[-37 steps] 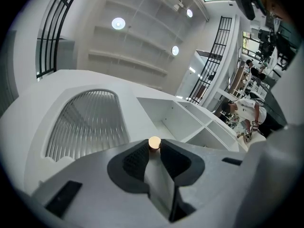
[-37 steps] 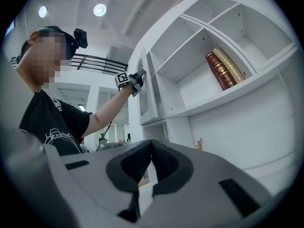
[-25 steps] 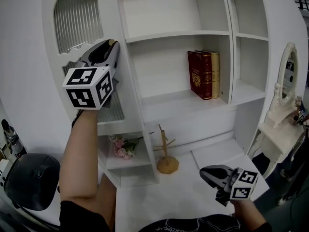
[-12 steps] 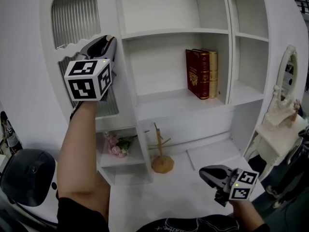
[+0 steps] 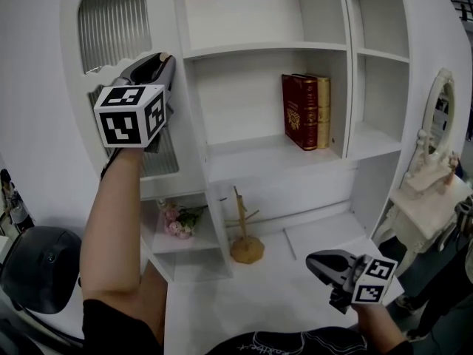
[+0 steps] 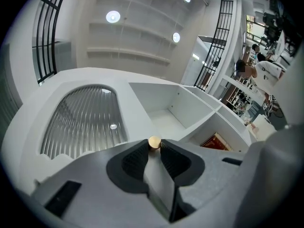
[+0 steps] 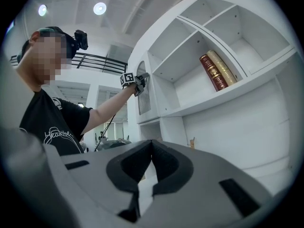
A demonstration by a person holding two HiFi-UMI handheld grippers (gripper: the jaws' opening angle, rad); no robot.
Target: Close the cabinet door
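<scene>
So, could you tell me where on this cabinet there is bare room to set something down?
The top shelf is bare, and the middle shelf is free left of the books. The right-hand shelf looks empty too. The desk is open in front of the wooden stand. The cubby holding flowers is crowded.

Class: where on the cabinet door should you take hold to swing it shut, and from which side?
On the cabinet door, grip the small round gold knob, coming straight at its front with a jaw on each side. The door is a flat ribbed-glass panel, so that protruding knob seems its only hold; the left gripper pinches it this way.
</scene>
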